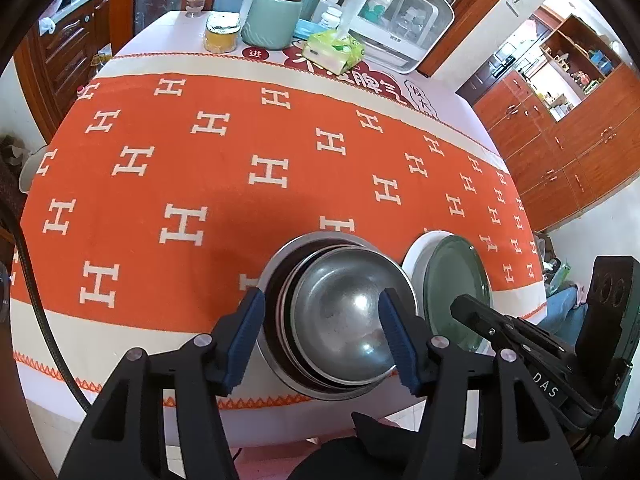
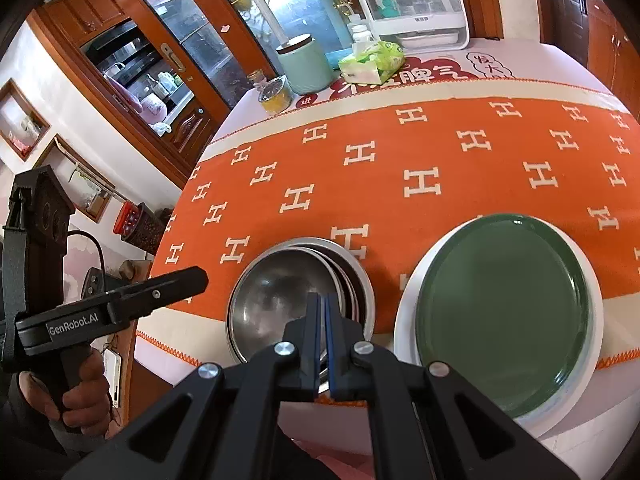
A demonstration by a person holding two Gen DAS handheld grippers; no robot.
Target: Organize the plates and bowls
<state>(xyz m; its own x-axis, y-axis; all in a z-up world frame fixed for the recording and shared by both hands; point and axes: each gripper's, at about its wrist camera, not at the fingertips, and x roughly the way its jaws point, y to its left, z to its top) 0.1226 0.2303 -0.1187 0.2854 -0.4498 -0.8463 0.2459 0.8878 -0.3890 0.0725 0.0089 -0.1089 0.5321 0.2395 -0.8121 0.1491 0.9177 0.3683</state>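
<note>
Nested near the table's front edge: steel bowls point(image 1: 340, 316), smaller inside larger; just beside, green plate point(image 2: 504, 312) atop white plate point(image 2: 404, 320). Left gripper point(image 1: 322, 340) spread wide over the bowls. Right gripper point(image 2: 322, 340) pressed together, empty, above their near rim.

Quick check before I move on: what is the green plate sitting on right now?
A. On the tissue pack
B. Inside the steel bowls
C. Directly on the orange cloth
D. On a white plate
D. The green plate lies on a larger white plate, whose rim shows all around it, beside the nested steel bowls on the orange cloth.
</note>
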